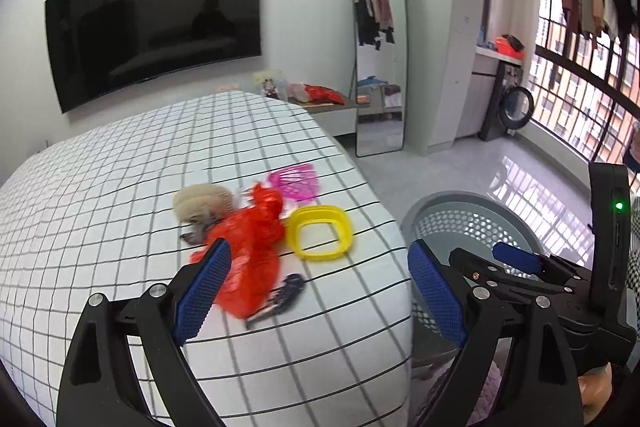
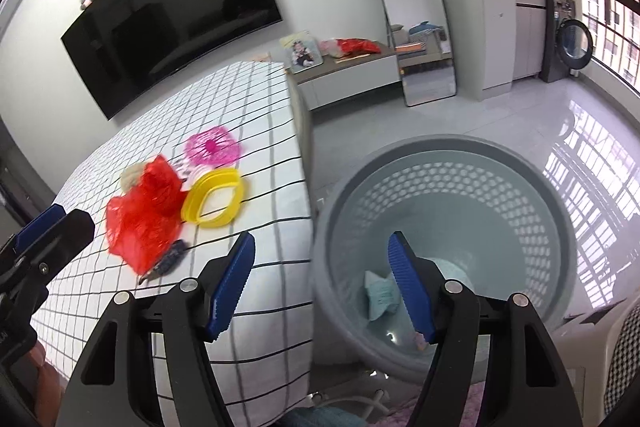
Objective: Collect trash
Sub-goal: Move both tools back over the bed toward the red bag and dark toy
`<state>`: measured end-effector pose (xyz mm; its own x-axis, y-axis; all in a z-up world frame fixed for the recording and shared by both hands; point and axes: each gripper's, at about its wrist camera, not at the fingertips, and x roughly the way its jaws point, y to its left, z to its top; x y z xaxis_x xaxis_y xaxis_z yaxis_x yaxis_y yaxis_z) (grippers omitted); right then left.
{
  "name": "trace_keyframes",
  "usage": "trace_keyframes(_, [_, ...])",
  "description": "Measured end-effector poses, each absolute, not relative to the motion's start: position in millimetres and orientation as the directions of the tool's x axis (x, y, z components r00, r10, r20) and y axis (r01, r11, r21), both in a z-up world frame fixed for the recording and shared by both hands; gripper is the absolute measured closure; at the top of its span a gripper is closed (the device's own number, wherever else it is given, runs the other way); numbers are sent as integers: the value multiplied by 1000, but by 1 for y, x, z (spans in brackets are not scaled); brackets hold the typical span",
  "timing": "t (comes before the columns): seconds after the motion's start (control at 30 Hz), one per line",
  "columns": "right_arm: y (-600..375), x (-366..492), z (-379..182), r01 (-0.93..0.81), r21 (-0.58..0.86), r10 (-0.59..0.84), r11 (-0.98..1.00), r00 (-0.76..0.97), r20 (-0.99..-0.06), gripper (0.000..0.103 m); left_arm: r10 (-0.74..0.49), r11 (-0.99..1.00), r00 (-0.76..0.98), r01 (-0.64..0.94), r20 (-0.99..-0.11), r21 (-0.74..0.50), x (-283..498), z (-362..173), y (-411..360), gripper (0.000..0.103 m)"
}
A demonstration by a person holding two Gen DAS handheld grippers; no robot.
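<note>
Both tongs stand empty: the left gripper [image 1: 320,287] has its blue ribbed pads spread wide with nothing between them, and the right gripper [image 2: 322,287] is parted about as broadly, also bare. Seen from the left wrist, the crumpled red plastic bag [image 1: 250,247] lies in the lower middle of the frame, just beyond and partly behind the left-hand pad, on the white bedsheet with a black grid [image 1: 100,187]. Its long axis runs roughly from lower left to upper right. Touching or just beside it are a yellow plastic ring-shaped frame [image 1: 320,233], a pink plastic mesh piece [image 1: 294,181], a beige fuzzy lump [image 1: 204,201] and a small dark wrapper [image 1: 286,293] at its near end. From the right wrist the same cluster sits at left of centre, well off that gripper's line, which looks instead into the grey perforated plastic basket [image 2: 460,163] on the floor, with a pale crumpled scrap [image 2: 380,295] already inside. By my judgement the left gripper is nearer the bag.
</note>
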<state>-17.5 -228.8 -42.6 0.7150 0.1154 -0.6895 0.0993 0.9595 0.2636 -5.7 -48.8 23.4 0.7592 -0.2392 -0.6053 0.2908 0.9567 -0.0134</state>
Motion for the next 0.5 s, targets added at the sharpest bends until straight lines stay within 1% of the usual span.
trace_keyframes(0.2, [-191,-12,-40,30,234,145,972,705,-694,37,-150,982,777,186,-612,-5,-5,13,-3,15])
trace_keyframes(0.5, [-140,-3,-51,-72,190,190,979,658,-729,37,-71,997,763,69,-643,-28,4,-7,56,15])
